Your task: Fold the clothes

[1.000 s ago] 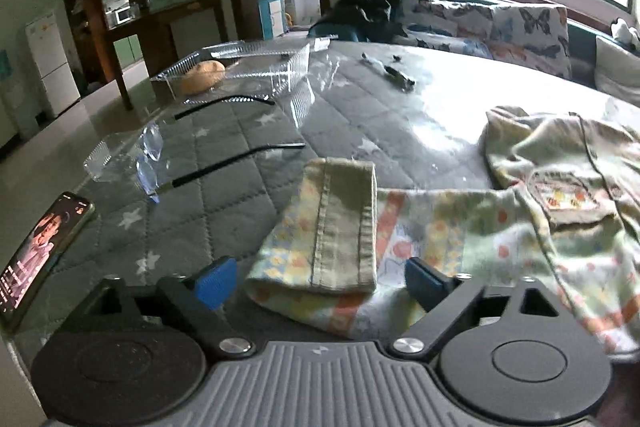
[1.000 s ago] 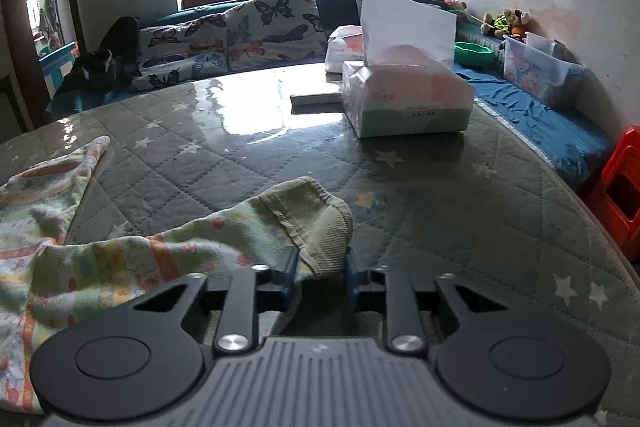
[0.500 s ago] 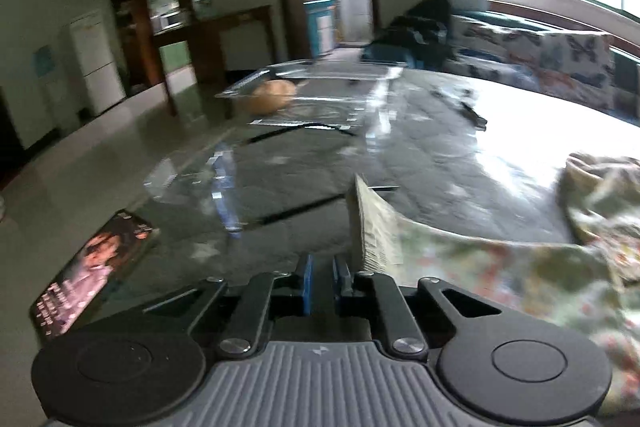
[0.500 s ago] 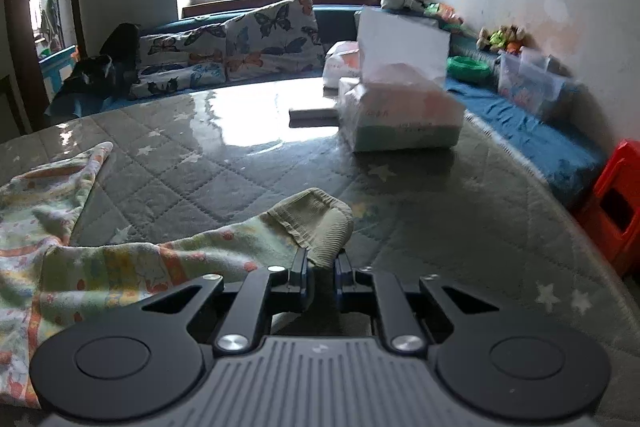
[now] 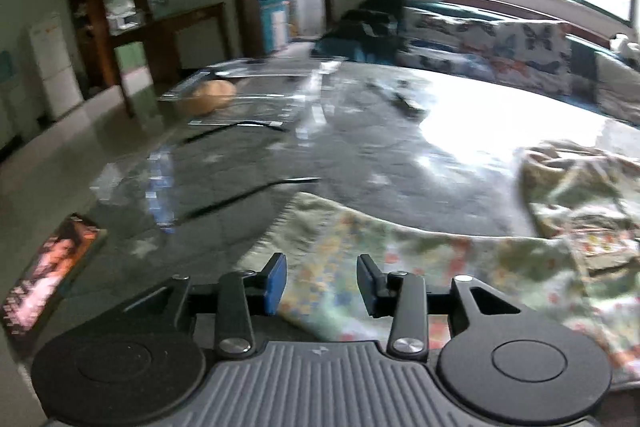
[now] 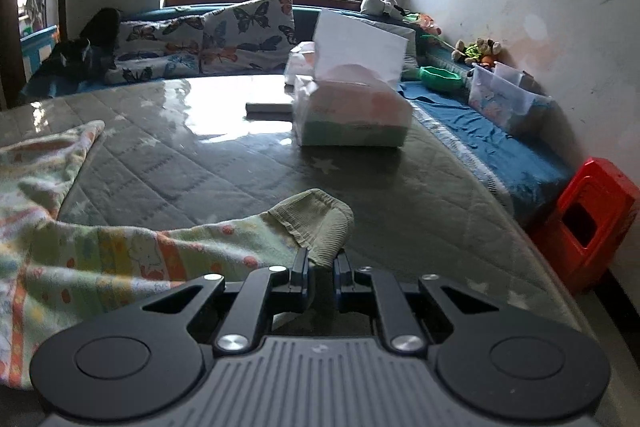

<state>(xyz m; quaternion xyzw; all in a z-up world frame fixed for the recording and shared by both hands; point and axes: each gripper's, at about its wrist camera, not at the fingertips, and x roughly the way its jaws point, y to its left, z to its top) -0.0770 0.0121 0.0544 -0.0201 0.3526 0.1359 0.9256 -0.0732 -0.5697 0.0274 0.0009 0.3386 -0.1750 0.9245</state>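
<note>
A round table with a grey, star-quilted cover under glossy clear sheeting [image 6: 400,195] carries a pastel floral garment [image 5: 460,267], a tissue box [image 6: 352,115], a lit smartphone [image 5: 48,279], and a clear plastic tray [image 5: 248,91].

The left gripper [image 5: 322,281] hangs with fingers [image 5: 276,281] parted over the patterned garment [image 5: 420,259].

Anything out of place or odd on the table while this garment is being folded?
Yes: a pair of glasses lies open on the table just beyond the printed garment, near the open left gripper. A lit phone sits at the table's edge. The right gripper pinches the garment's cuff.
</note>
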